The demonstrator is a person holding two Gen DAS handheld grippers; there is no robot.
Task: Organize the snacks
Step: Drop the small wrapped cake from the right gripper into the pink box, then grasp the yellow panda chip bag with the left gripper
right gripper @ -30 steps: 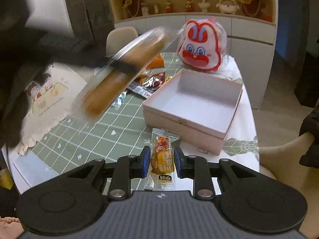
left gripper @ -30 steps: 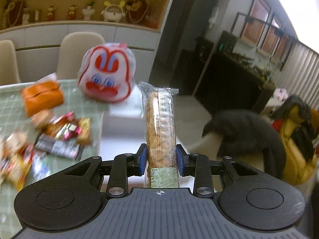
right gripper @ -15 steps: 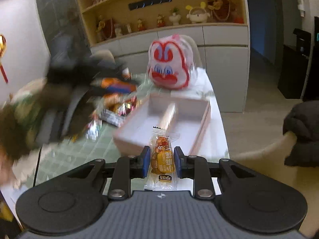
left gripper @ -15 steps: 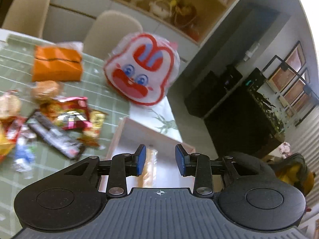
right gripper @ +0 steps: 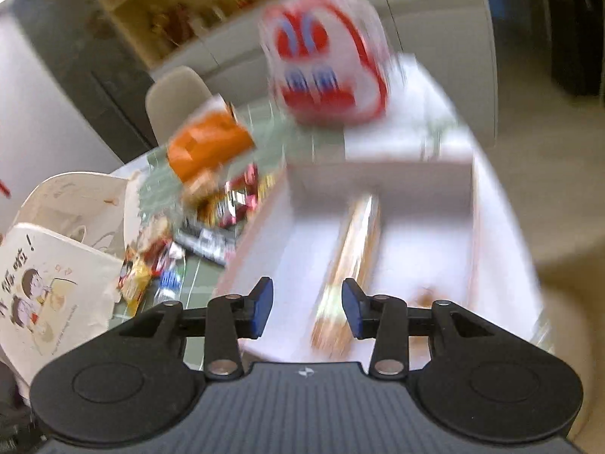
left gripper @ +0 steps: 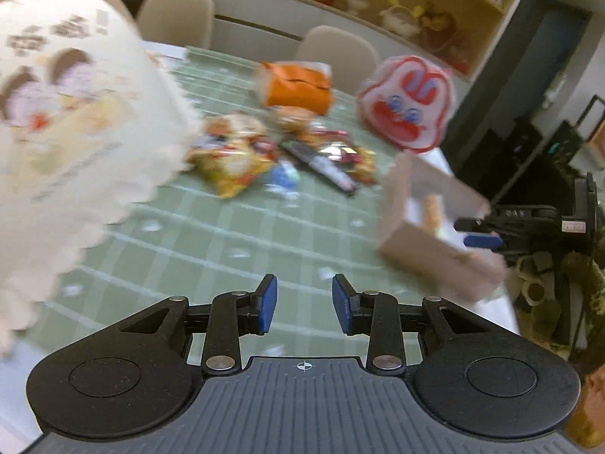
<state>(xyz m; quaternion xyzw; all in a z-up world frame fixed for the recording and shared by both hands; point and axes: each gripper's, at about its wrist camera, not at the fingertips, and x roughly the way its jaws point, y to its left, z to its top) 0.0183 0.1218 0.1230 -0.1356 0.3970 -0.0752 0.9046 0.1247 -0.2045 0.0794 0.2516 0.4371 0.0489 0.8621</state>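
Both snacks have just gone into the box [right gripper: 382, 174]: the biscuit roll [right gripper: 351, 261] lies inside, the left gripper [left gripper: 304, 304] and right gripper [right gripper: 306, 306] now gape empty, and the pile [left gripper: 280, 151] remains far left.

The right gripper [right gripper: 304, 308] is being held with its jaws apart and nothing between them, above the near edge of a shallow pink box [right gripper: 378, 174]. A long packet of biscuits [right gripper: 349, 261] is lying lengthwise inside the box, blurred. A white, red and blue rabbit-face bag [right gripper: 327, 60] is sitting beyond the far wall of the box. An orange pack [right gripper: 208, 143] is lying to the left on the green checked cloth of the desk [right gripper: 264, 121]. A heap of loose snack wrappers [right gripper: 196, 227] is lying just beside the left wall of the box. A white cartoon-printed bag [right gripper: 49, 291] is standing at the far left.
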